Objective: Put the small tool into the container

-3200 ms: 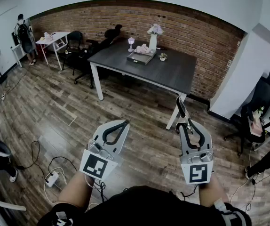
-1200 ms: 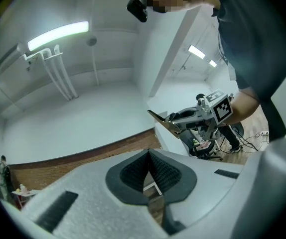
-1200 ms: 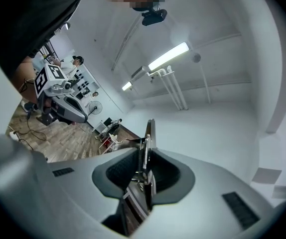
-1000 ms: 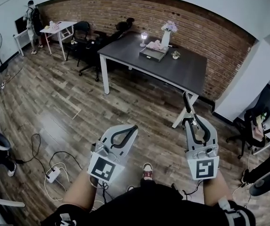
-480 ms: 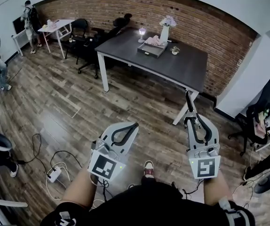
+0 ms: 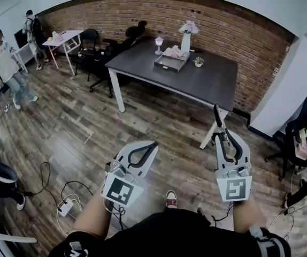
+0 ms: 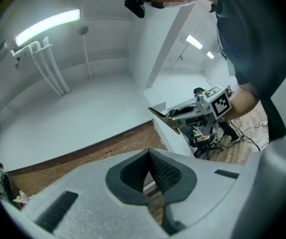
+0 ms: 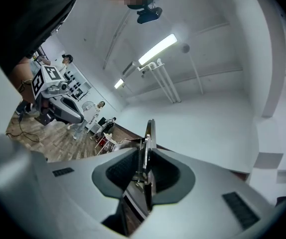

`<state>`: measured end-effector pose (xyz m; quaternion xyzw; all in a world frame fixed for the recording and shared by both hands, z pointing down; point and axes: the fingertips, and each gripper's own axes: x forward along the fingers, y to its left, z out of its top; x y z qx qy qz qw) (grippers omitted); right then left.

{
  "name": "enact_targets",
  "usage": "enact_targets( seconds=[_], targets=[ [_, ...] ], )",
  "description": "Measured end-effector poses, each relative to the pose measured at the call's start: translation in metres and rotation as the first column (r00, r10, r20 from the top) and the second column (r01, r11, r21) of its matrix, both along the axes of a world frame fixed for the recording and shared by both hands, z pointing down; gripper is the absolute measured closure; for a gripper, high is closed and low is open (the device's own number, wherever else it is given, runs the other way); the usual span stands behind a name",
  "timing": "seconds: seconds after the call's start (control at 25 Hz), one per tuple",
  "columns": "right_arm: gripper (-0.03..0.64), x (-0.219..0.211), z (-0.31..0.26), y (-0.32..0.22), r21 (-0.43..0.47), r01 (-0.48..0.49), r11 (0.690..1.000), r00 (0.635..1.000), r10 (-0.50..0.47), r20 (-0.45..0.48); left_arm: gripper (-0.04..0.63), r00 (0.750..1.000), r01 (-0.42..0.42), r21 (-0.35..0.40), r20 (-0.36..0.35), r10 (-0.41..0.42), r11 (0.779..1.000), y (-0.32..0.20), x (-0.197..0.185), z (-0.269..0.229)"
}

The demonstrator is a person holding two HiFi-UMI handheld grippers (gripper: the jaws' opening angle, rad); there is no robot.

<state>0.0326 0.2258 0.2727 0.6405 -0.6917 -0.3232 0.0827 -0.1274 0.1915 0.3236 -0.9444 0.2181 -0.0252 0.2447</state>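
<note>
The left gripper hangs low over the wooden floor, well short of the dark table and to the left of its near white leg. Its own view shows the ribbed pads closed tip to tip with nothing between them. It looks to have no part in this step.

On the far side of the table top stands a shallow grey tray. This is probably the container, though what lies in it is too small to make out.

The right gripper is level with the table's near corner and well apart from the tray. Its jaws are clamped on the small tool, a narrow, flat metal piece that may have a small spring at its base. The pads press on its lower end, and the pointed end stands well clear of the jaw tips.

- **Handling:** it should be light and stiff, and not fragile. Its smooth faces are probably slippery.
- **Risk:** with so much length beyond the pads, it may pivot or slide if knocked.
- **Grip:** the present hold, with the pads flat on the two broad faces near the thicker end, seems the right one.
- **Release:** once over the tray, letting go low would keep so light a tool from bouncing out.
</note>
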Motion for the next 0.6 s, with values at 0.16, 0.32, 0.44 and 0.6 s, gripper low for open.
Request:
enact_targets(
  seconds=[0.16, 0.32, 0.44, 0.6],
  targets=[
    [0.534, 0.021, 0.003, -0.026, -0.011, -0.008, 1.0, 0.999, 0.008, 0.037, 0.586, 1.0, 0.006, -0.006, 0.025, -0.006, 1.0, -0.026, 0.019, 0.001],
    [0.534, 0.042, 0.013, -0.051, -0.02, -0.007, 1.0, 0.998, 0.008, 0.06, 0.586, 0.999, 0.005, -0.006, 0.053, -0.005, 1.0, -0.05, 0.04, 0.007],
    [0.534, 0.061, 0.021, -0.065, -0.043, -0.014, 0.999, 0.997, 0.018, 0.08, 0.586, 0.998, 0.012, -0.003, 0.069, -0.012, 1.0, -0.065, 0.054, 0.007],
    [0.534, 0.079, 0.019, -0.082, -0.028, -0.001, 1.0, 0.995, 0.004, 0.097, 0.586, 0.997, 0.029, 0.015, 0.076, -0.031, 0.999, -0.081, 0.07, 0.002]
  ],
)
